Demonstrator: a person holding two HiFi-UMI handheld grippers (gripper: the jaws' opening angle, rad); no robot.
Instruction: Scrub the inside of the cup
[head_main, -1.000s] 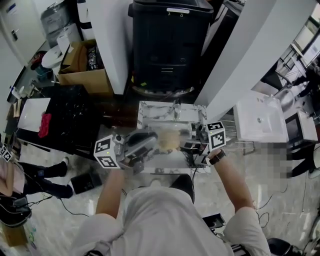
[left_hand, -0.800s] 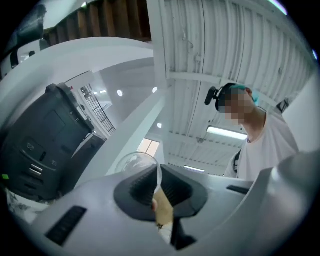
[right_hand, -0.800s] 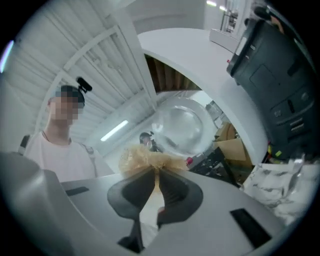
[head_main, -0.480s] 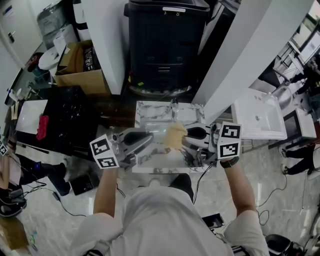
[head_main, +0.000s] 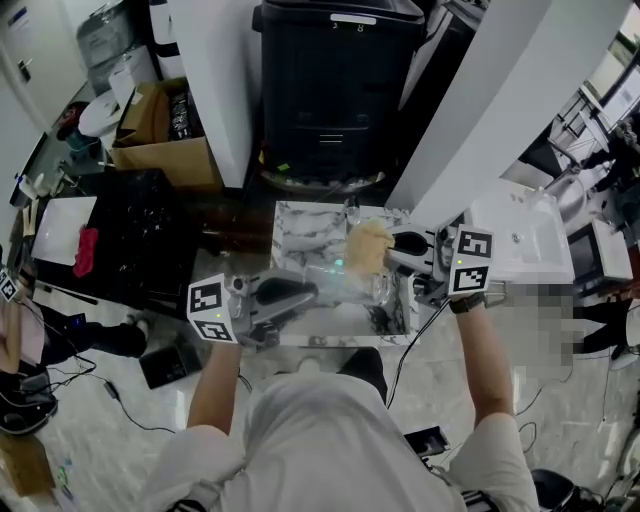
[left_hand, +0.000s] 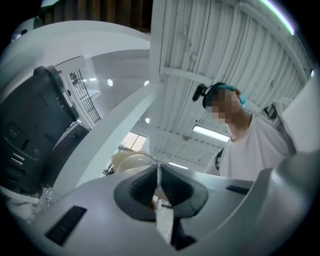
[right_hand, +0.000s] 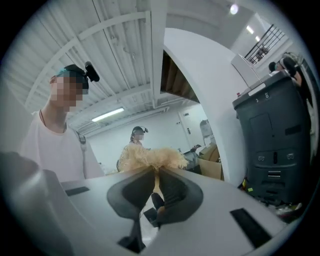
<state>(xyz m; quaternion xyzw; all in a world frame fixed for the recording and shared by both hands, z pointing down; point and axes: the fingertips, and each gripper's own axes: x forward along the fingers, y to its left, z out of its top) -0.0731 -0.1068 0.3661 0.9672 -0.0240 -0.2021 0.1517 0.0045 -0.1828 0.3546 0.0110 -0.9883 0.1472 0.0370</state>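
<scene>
Both grippers hang over the marble-patterned table (head_main: 300, 225). The left gripper (left_hand: 158, 180) is pinched tight on the rim of the clear cup (head_main: 352, 284), and the right gripper (right_hand: 155, 181) is clamped on a tan fibrous scrubber (head_main: 368, 243). With the scrubber just beside the cup rather than inside it, scrubbing looks unfinished; the inside's cleanliness cannot be judged.

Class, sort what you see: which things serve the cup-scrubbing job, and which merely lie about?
Job: cup, held by left gripper; tan scrubber, held by right gripper.
Lying about: cardboard box, black bin, red cloth, white basin.
</scene>
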